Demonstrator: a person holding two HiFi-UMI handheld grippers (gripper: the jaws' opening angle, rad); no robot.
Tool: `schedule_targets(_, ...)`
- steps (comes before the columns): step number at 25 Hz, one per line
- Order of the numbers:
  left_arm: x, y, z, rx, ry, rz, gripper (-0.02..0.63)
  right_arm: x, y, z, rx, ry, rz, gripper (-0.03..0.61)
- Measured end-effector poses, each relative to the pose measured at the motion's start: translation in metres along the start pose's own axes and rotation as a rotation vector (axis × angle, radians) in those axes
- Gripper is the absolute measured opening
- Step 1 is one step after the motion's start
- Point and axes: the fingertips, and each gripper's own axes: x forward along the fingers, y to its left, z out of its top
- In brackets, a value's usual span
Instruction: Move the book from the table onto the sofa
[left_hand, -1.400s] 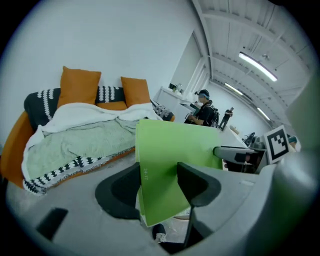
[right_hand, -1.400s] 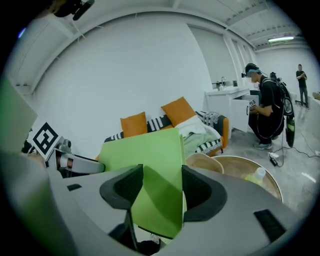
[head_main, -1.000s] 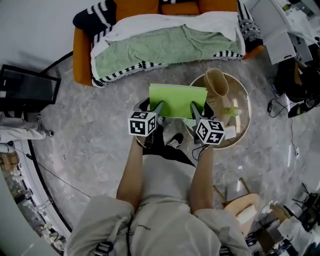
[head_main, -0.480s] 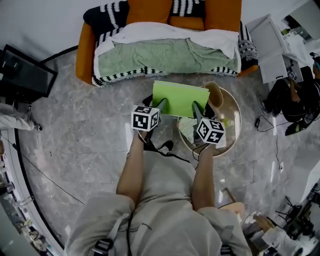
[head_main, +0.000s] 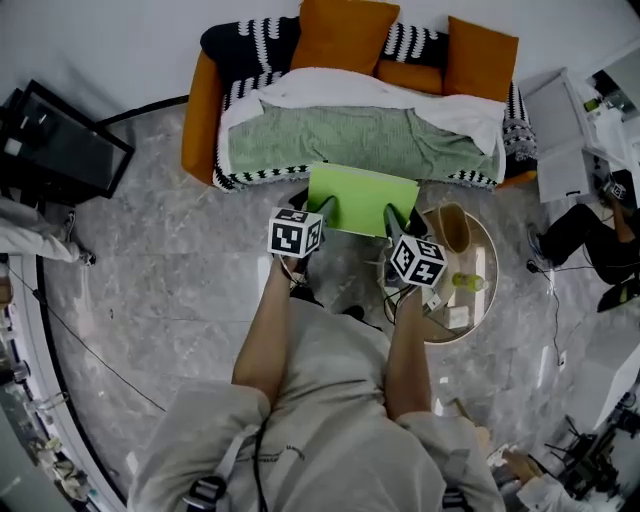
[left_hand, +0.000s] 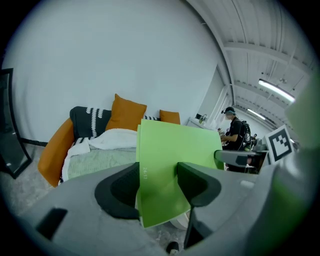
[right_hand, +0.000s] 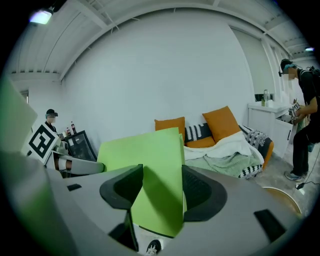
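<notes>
- Book destination, the sofa: it is standing directly ahead of the person. A green blanket and a white throw are covering its seat, offering a broad, soft place for setting the book down.
- Round table: it is sitting to the person's right, carrying a beige vase and a few small items. The book is not resting on it, so the lift appears done and the carry appears to be under way.
- Book: it is hanging in the air between table and sofa, just short of the seat's front edge, held roughly level. It is showing as thin, bright green and plain-covered, with small white print near one edge in the left gripper view.
- Left gripper and right gripper: each is pinching the book's near edge, jaws closed on the cover, one toward each corner. Gripping at two spread points is probably preventing the thin book from sagging or twisting.
</notes>
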Motion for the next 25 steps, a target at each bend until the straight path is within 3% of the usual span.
schedule_targets(8, -0.005, 0.087, 0.051, 0.029, 0.001, -0.002, 0.227, 0.067, 0.063, 0.033, 0.010, -0.035, -0.011, 0.235)
schedule_targets(17, 0.002, 0.117, 0.047, -0.001, 0.026, -0.015, 0.227, 0.094, 0.076, 0.027, 0.015, 0.007, -0.014, 0.235)
schedule_targets(25, 0.000, 0.159, 0.075, -0.014, -0.020, 0.062, 0.227, 0.142, 0.101, 0.051, -0.006, -0.005, 0.062, 0.235)
